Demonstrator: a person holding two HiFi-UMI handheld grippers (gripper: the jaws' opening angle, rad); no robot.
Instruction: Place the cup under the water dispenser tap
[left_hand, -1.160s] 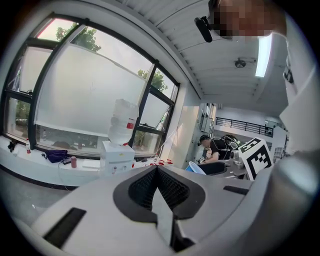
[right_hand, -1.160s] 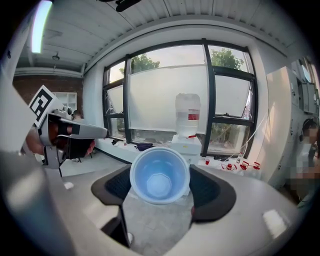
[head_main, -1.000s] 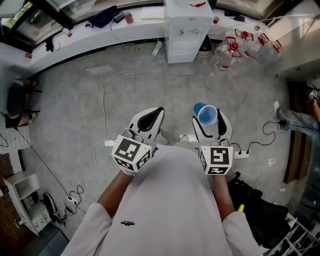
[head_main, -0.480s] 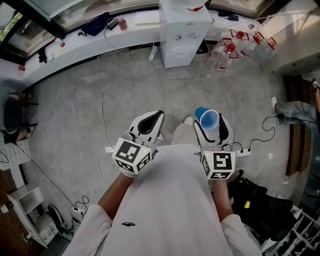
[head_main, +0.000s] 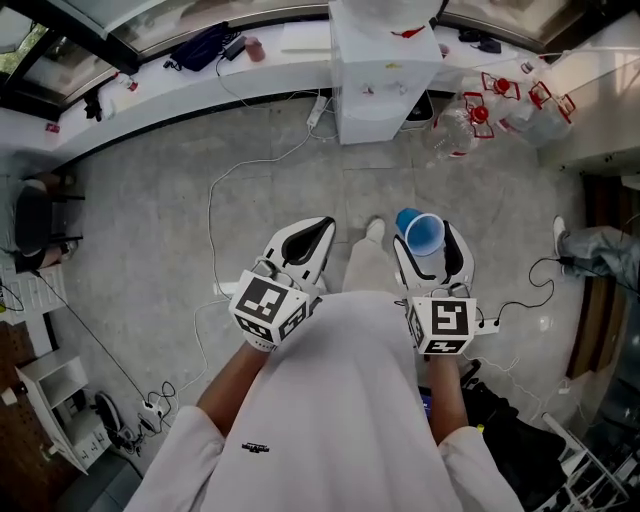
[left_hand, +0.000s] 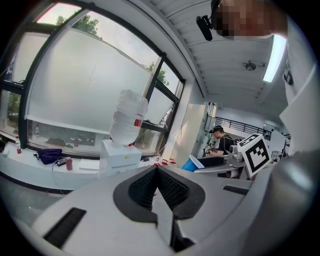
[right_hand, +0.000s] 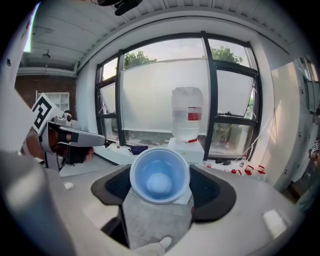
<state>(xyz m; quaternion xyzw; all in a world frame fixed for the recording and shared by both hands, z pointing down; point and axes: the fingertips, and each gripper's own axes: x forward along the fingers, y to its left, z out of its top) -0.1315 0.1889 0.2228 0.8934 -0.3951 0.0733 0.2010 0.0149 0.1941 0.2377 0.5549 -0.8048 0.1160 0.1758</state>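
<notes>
Your right gripper (head_main: 432, 248) is clenched on the blue plastic cup (right_hand: 159, 175). The black pads (right_hand: 212, 192) press against its two sides, and its open mouth is turned back toward the gripper's camera, so you look straight down to the cup's bottom. In the head view the cup sits tipped between the white jaws, held in the air in front of your torso.

Your left gripper (head_main: 308, 238) is level with the right one and just beside it. Its ribbed jaws are pressed together with nothing between them.

Below both tools lies grey tiled floor, with the toe of your shoe (head_main: 375, 231) showing between them. A white cable (head_main: 212, 190) loops across the tiles to your left, and a power strip (head_main: 487, 324) lies just right of the right gripper.

The white water dispenser (head_main: 385, 72) stands straight ahead against the long white ledge (head_main: 150, 95) under the windows, well apart from the cup. A clear bottle (right_hand: 186, 112) with a red label sits inverted on top of it. Its taps are too small to make out. Empty water jugs with red handles (head_main: 472, 115) lie on the floor just right of the dispenser. On the ledge to its left rest a dark blue bag (head_main: 205, 42) and a small reddish can (head_main: 259, 48).

A seated person (left_hand: 220, 142) shows far off to the right.
</notes>
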